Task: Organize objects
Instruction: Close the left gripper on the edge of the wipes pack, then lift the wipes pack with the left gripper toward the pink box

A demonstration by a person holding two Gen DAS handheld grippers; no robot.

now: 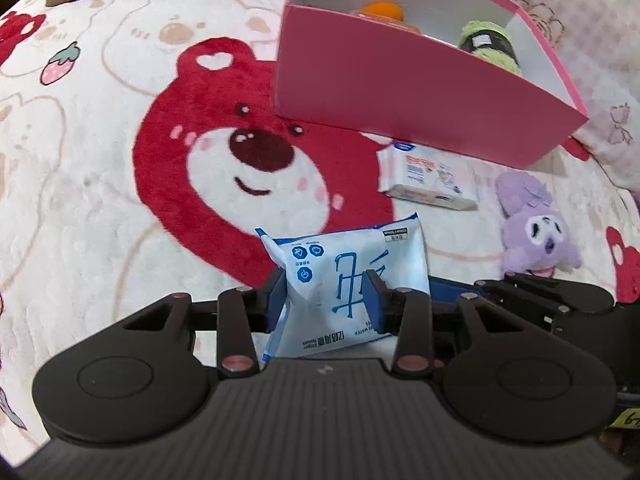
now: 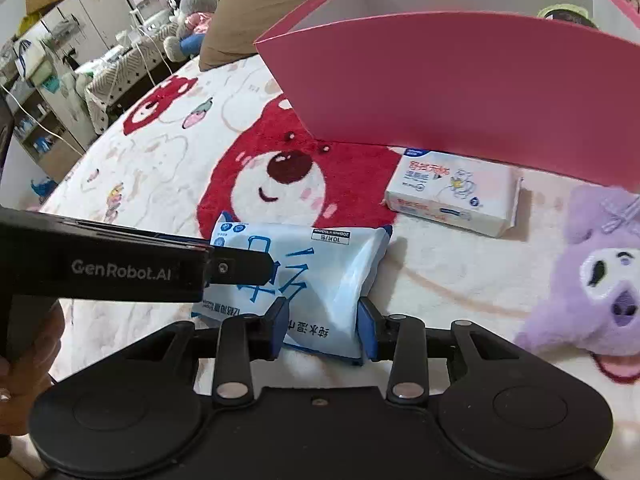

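Two grippers close on one soft pale-blue plastic pack of wet wipes point(image 1: 352, 280). From the left wrist view, the left gripper point(image 1: 327, 300) has its blue-padded fingers point(image 1: 277, 300) pressed into the pack's two sides, crumpling the wrapper, with the pack standing tilted between them above a fleecy white blanket printed with a big red bear face point(image 1: 100, 200) that covers the bed. Beyond the pack, a flat white-and-pink rectangular pack of tissues point(image 1: 428, 180) lies on the blanket just in front of the near wall of a pink cardboard box with a white inside point(image 1: 380, 92). Inside the box sit an orange round object point(image 1: 382, 10), blurred, and a pale-green fuzzy roll with a dark band point(image 1: 488, 44). A purple plush toy with a white face point(image 1: 536, 232) lies on the blanket toward the right edge of the bed, beside the tissue pack. Part of the other gripper's black body shows just to the right.

From the right wrist view, the right gripper point(image 2: 323, 326) grips the near end of the same blue pack point(image 2: 320, 276) between its blue pads, while a black finger of the left gripper point(image 2: 240, 266) reaches in from the left and lies across the pack's top. The tissue pack point(image 2: 452, 194) rests against the foot of the pink box point(image 2: 460, 92), and the purple plush point(image 2: 596, 280) lies close at the right. Shelves and a grey stuffed animal point(image 2: 192, 12) stand beyond the bed's far left edge.
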